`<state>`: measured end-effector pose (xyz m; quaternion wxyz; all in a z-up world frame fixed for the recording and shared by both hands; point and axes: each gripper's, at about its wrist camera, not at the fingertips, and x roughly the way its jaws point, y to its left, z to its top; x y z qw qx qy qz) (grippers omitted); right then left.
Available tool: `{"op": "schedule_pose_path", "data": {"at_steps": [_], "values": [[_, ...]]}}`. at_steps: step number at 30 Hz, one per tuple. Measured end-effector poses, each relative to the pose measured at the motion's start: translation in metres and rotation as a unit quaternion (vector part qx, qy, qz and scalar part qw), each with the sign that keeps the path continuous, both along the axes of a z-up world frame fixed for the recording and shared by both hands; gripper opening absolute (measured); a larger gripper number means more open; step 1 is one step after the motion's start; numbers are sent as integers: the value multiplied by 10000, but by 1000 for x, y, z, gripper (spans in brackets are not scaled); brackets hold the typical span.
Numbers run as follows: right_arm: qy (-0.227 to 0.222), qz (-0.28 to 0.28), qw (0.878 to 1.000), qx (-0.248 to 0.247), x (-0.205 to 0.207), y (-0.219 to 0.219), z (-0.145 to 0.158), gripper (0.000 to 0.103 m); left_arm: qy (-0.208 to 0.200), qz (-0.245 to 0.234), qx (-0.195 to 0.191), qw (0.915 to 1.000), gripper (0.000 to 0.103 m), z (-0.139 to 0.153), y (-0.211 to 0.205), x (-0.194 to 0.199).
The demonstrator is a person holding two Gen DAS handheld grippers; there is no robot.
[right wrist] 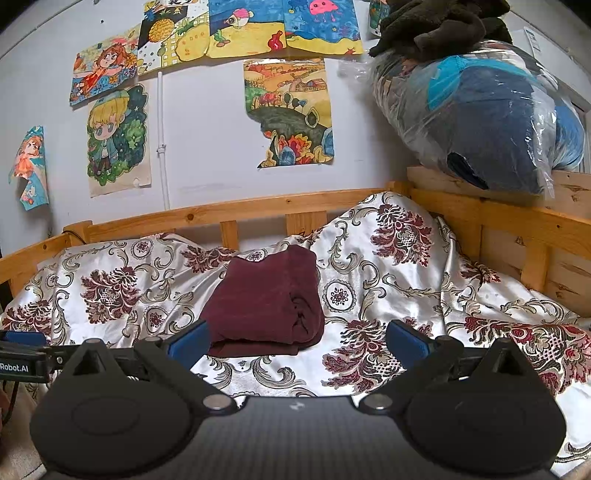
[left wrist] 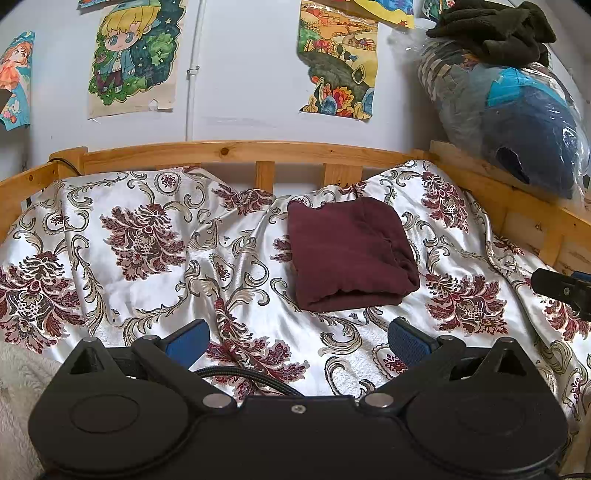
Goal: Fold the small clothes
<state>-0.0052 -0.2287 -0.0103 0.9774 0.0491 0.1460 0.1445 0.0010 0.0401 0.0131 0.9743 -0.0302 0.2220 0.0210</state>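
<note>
A dark maroon garment [left wrist: 349, 254] lies folded into a compact rectangle on the flowered satin bedspread [left wrist: 147, 236]. It also shows in the right wrist view [right wrist: 267, 302]. My left gripper [left wrist: 297, 341] is open and empty, held back from the garment's near edge. My right gripper [right wrist: 297, 343] is open and empty, just short of the garment's near right corner. Part of the right gripper shows at the right edge of the left wrist view [left wrist: 565, 290]. Part of the left gripper shows at the left edge of the right wrist view [right wrist: 22, 354].
A wooden bed rail [left wrist: 236, 151] runs along the back and right side [right wrist: 517, 221]. A plastic bag of bedding [right wrist: 480, 110] with a dark fleece [right wrist: 436, 26] on top sits on the right rail. Drawings [left wrist: 136, 59] hang on the wall.
</note>
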Motion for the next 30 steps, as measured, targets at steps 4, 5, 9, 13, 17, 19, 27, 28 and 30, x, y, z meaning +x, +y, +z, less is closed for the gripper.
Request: {"op": "schedule_pose_path", "data": {"at_steps": [4, 5, 9, 13, 17, 19, 27, 28, 30], "values": [[0, -1, 10000, -1, 0, 1, 0, 103, 1, -1, 2, 10000, 102, 0, 0, 0], [0, 0, 10000, -1, 0, 1, 0, 103, 0, -1, 2, 10000, 102, 0, 0, 0], [1, -4, 10000, 1, 0, 0, 0, 103, 1, -2, 3, 10000, 102, 0, 0, 0], [-1, -2, 10000, 3, -1, 1, 0, 103, 3, -1, 7, 10000, 102, 0, 0, 0], [-2, -2, 10000, 3, 0, -1, 0, 103, -12, -4, 4, 10000, 102, 0, 0, 0], [-2, 0, 10000, 1, 0, -1, 0, 103, -18, -19, -7, 10000, 102, 0, 2, -2], [2, -4, 10000, 3, 0, -2, 0, 103, 7, -30, 21, 10000, 102, 1, 5, 0], [0, -1, 10000, 1, 0, -1, 0, 103, 15, -15, 27, 10000, 102, 1, 5, 0], [-3, 2, 10000, 1, 0, -1, 0, 103, 6, 19, 34, 10000, 102, 1, 7, 0]]}}
